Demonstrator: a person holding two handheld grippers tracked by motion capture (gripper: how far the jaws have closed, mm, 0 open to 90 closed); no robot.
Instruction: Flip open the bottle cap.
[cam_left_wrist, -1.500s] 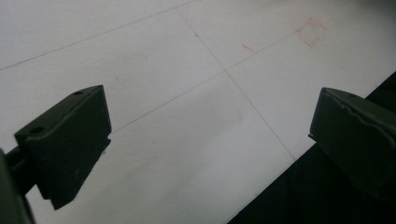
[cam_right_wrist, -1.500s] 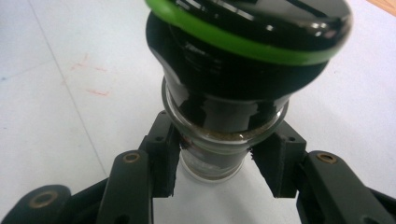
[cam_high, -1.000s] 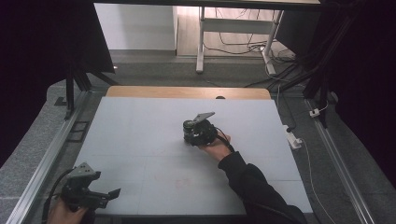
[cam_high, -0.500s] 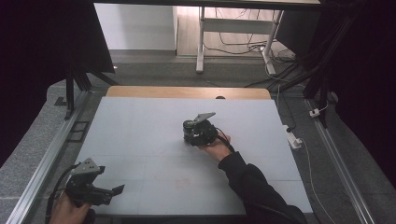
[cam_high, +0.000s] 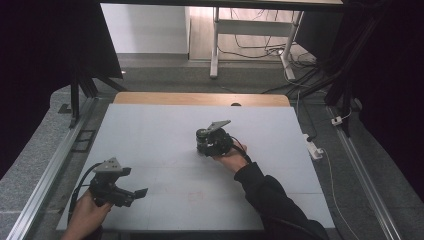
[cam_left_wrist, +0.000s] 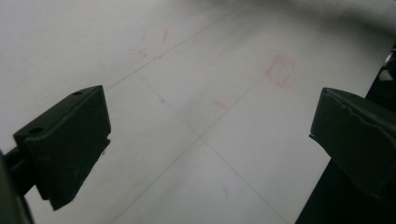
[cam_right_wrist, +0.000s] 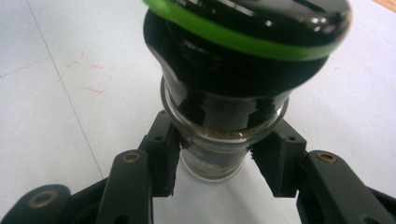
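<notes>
Right gripper (cam_right_wrist: 212, 170) is pinching a glass jar with black, green-ringed lid (cam_right_wrist: 233, 70) on the white desk (cam_high: 150, 130); left gripper (cam_left_wrist: 210, 140), fingers spread, is hovering empty, lid seemingly not yet opened.

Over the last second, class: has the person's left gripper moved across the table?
Yes. In the high view the left gripper has slid rightward, away from the metal rail along the table's left edge, toward the table's middle.
</notes>
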